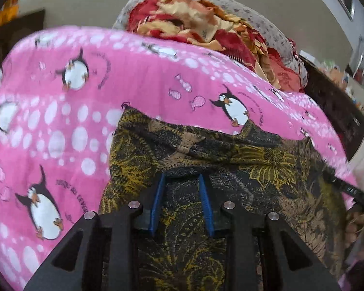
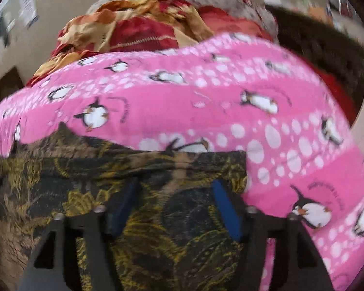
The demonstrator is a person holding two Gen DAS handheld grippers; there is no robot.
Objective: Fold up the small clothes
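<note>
A small dark garment with a black, yellow and brown leaf print (image 1: 206,160) lies flat on a pink penguin-print sheet (image 1: 60,101). My left gripper (image 1: 182,178) is open, its blue-padded fingers spread over the garment's left part, tips just short of a fold ridge. In the right wrist view the same garment (image 2: 109,174) fills the lower left. My right gripper (image 2: 176,184) is open, fingers wide apart over the garment's right part, near its right edge. The right gripper's black body (image 1: 347,189) shows at the right of the left wrist view.
A heap of red, gold and orange clothes (image 1: 206,24) lies behind the sheet, against a grey spotted cushion (image 1: 259,17); the heap also shows in the right wrist view (image 2: 138,31). Dark furniture (image 1: 332,101) stands at the right. The pink sheet (image 2: 279,121) extends right.
</note>
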